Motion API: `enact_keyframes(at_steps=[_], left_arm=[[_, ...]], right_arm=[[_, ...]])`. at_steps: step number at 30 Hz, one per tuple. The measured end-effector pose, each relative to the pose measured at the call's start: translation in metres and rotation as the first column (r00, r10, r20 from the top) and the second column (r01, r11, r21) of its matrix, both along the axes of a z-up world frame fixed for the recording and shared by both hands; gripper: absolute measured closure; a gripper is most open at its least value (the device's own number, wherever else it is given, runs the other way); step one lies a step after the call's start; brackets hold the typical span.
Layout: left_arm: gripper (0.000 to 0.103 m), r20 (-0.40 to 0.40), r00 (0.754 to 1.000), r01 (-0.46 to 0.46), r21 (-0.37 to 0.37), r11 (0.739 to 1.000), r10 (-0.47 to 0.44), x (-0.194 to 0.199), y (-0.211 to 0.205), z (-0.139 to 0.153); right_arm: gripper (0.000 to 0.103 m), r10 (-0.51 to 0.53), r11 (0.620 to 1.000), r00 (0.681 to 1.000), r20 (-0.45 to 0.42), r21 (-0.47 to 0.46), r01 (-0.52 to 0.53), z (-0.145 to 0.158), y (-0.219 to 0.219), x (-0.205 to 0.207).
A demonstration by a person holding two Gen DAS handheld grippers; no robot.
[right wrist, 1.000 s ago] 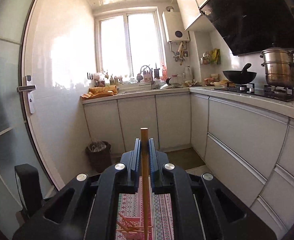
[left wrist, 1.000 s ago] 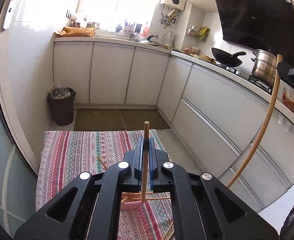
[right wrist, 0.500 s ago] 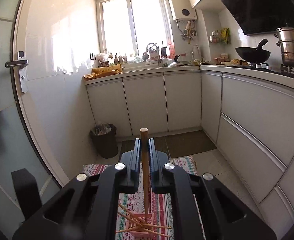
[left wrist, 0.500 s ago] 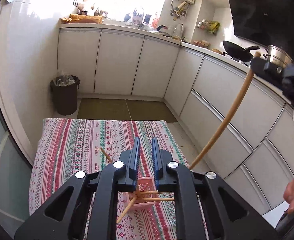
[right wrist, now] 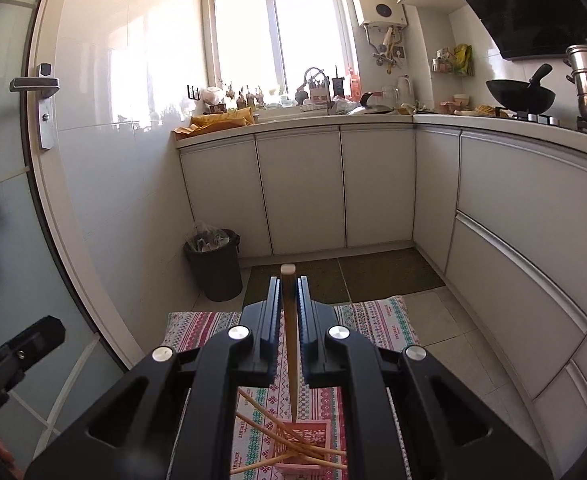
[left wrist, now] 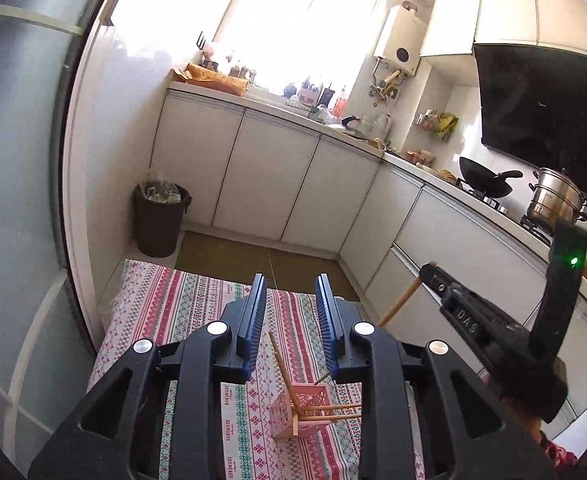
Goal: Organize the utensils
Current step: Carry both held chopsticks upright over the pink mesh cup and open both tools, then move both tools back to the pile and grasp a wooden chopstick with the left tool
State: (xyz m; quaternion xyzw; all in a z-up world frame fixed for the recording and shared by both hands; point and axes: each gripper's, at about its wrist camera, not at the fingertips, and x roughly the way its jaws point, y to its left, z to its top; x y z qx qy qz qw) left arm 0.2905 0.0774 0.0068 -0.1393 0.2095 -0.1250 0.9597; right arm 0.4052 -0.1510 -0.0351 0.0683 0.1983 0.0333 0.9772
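1. Left gripper (left wrist: 291, 320): jaws spread wide with nothing between them, hovering above the table (left wrist: 197, 312), which is covered in a striped patterned cloth.
2. Right gripper (right wrist: 288, 312): jaws closed tight on a single wooden chopstick (right wrist: 289, 344). The stick runs roughly straight along the jaws, its top end poking out just past the tips.
3. In the right wrist view the lower end of the held chopstick comes down to the rim of the pink basket (right wrist: 307, 428); cannot tell if it touches or is inside.
4. In the left wrist view the right gripper enters from the right side as a black body, its chopstick (left wrist: 403, 300) slanting down-left behind the left gripper's right finger.
5. The pink basket (left wrist: 281, 412) sits on the cloth, below and between the left jaws, looking tipped or tilted.
6. Several loose chopsticks (left wrist: 283, 372) are in the basket, leaning out at different angles: one slants up to the left, others stick out nearly flat to the right.
7. The right wrist view shows the same loose chopsticks (right wrist: 265, 424) crossing over the basket and spilling past its edges.
8. Background: dark trash bin (left wrist: 159, 220) on the floor by white cabinets (left wrist: 269, 188), black wok (left wrist: 485, 184) and steel pot (left wrist: 557, 196) on the stove to the right.
9. A door handle (right wrist: 39, 88) shows at left in the right wrist view.
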Motion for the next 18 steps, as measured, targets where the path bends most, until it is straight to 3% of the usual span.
enact_keyframes(at_steps=[2, 6, 13, 18], left_arm=[[0.079, -0.022, 1.0, 0.001, 0.004, 1.0, -0.001, 0.001, 0.002, -0.008], [0.079, -0.054, 0.999, -0.006, 0.0, 1.0, 0.006, 0.003, 0.009, -0.019], [0.078, -0.058, 0.998, -0.016, -0.014, 1.0, 0.016, -0.001, 0.012, -0.02], [0.072, -0.058, 0.998, -0.013, -0.013, 1.0, 0.013, -0.006, 0.009, -0.018]], right_arm=[[0.037, -0.024, 1.0, 0.998, -0.05, 0.011, 0.025, -0.025, 0.0, 0.007], [0.036, -0.06, 0.998, 0.995, -0.083, -0.038, 0.057, -0.051, 0.004, 0.007], [0.028, -0.092, 0.991, 0.996, -0.02, -0.1, 0.09, -0.035, 0.004, -0.013], [0.017, -0.11, 0.988, 0.994, 0.002, -0.105, 0.11, -0.022, -0.005, -0.023]])
